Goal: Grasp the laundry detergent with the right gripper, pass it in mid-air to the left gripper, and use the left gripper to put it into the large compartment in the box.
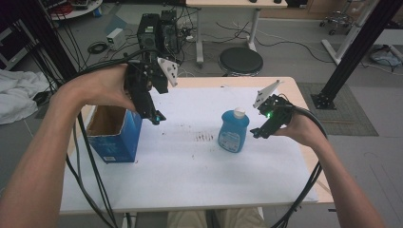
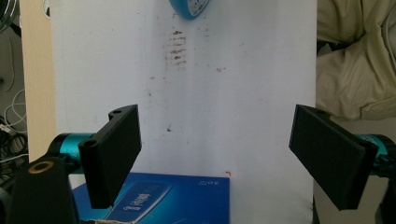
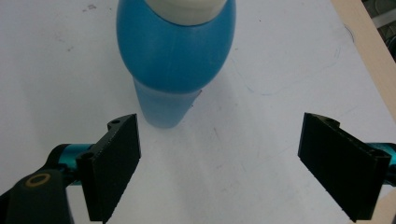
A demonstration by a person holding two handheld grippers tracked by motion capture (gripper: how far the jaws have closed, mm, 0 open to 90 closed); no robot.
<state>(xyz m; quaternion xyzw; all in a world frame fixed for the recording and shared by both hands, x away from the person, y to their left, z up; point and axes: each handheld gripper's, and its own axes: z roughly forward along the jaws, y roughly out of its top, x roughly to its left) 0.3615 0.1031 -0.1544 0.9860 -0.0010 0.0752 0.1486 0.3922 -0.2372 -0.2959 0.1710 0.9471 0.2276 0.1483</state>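
A blue bottle [image 1: 234, 130] with a white cap stands upright on the white sheet [image 1: 190, 161], right of centre. My right gripper [image 1: 256, 133] hovers just to its right, open, its jaws apart and empty. In the right gripper view the bottle [image 3: 175, 56] rises ahead and left of the open jaws, clear of them. My left gripper [image 1: 157, 117] is held above the right rim of an open blue box [image 1: 116, 137], jaws wide with nothing between them. In the left gripper view the box [image 2: 173, 198] lies below, the bottle's base [image 2: 189, 8] far ahead.
The white sheet covers a wooden table [image 1: 304, 102]; it carries dark smudges [image 1: 204, 137] near the middle. Cables trail from both grippers off the table's front edge. A round stool [image 1: 240, 61] and computer cases [image 1: 159, 31] stand on the floor behind the table.
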